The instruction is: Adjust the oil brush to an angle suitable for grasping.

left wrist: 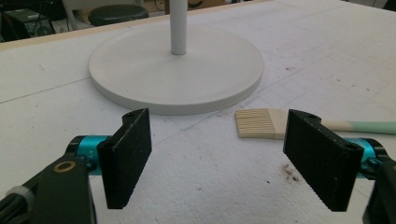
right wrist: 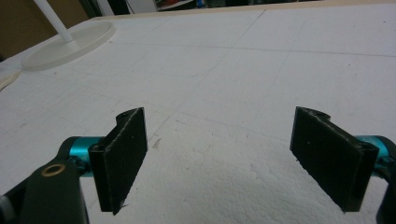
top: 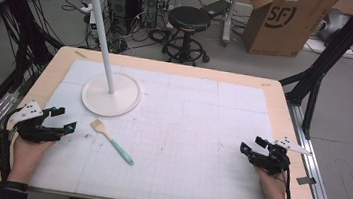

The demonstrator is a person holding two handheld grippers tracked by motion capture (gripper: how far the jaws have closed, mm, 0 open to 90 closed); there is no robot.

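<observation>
A small brush (top: 112, 140) with pale bristles and a mint-green handle lies flat on the white mat, left of centre. In the left gripper view the brush (left wrist: 261, 123) lies just beyond my right-hand pad. A white stand with a round base (top: 111, 94) and a tall pole rises behind it; its base (left wrist: 176, 67) fills the middle of the left gripper view. My left gripper (top: 64, 119) rests at the table's left edge, open, nothing between its pads. My right gripper (top: 252, 144) sits at the right edge, open and empty (right wrist: 217, 158).
The white gridded mat (top: 186, 131) covers most of the wooden table (top: 283, 116). Beyond the far edge stand a black stool (top: 187, 28), computer towers (top: 130, 3) and a cardboard box (top: 286, 21). Black frame legs flank both sides.
</observation>
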